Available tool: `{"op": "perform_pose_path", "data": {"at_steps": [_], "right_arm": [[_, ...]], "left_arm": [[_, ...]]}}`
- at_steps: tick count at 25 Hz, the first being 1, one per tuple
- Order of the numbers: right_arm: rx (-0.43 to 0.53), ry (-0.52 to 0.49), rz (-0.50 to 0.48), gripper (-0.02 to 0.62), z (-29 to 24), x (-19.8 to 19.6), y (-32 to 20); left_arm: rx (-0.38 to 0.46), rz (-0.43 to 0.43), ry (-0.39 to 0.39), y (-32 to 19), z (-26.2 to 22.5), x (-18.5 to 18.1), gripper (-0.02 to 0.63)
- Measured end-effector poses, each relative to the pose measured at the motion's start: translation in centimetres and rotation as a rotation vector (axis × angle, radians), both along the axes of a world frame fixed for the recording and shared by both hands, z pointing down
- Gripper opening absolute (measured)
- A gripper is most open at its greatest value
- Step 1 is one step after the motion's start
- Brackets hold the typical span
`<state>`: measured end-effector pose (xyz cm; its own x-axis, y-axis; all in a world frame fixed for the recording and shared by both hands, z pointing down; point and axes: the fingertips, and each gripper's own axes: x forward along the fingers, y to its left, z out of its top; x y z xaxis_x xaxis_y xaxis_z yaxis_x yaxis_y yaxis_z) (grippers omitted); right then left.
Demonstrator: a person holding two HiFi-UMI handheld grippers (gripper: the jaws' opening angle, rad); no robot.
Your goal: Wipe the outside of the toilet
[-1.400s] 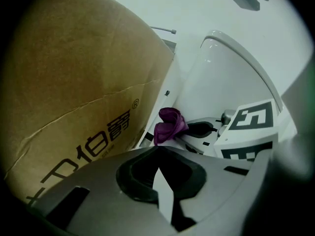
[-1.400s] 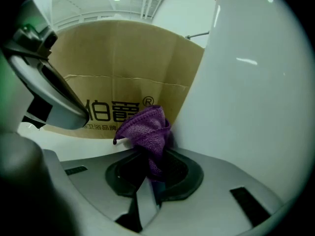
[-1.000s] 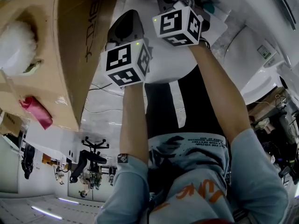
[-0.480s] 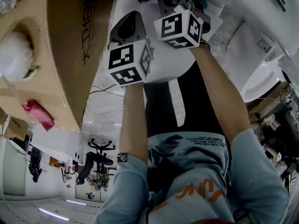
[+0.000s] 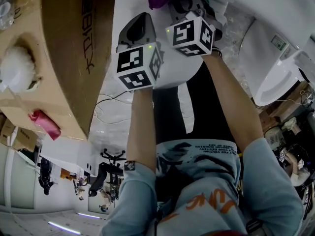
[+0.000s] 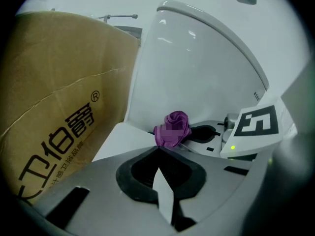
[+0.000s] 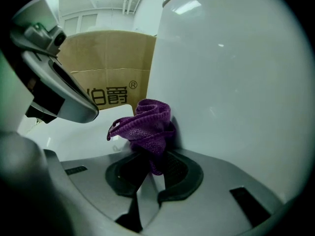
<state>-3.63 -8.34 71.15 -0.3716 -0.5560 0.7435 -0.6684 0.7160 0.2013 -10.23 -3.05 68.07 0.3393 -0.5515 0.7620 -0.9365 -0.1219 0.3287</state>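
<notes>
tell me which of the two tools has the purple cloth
The right tool: its jaws pinch the purple cloth, close by the toilet. The left tool is shut with nothing in it.

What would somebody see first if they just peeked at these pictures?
Probably the bright purple cloth, bunched up and pinched in the right gripper, close beside the big shiny white toilet. Next comes the tall brown cardboard box with printed characters, left of the toilet in the left gripper view. The left gripper has its fingers closed on nothing.
</notes>
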Motion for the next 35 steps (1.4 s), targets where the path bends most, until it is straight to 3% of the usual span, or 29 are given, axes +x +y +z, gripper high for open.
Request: {"op": "perform_pose_path", "data": {"at_steps": [19,35], "right_arm": [[-0.044,0.009,0.13,0.067,0.1,9.8,3.3],[-0.071,-0.005,0.23,0.069,0.3,15.6,5.3]], "left_arm": [[0.002,0.11,-0.005,0.4,-0.7,7.0,0.023],[-0.003,0.195,-0.006,0.9,-0.9,11.6,0.023]]}}
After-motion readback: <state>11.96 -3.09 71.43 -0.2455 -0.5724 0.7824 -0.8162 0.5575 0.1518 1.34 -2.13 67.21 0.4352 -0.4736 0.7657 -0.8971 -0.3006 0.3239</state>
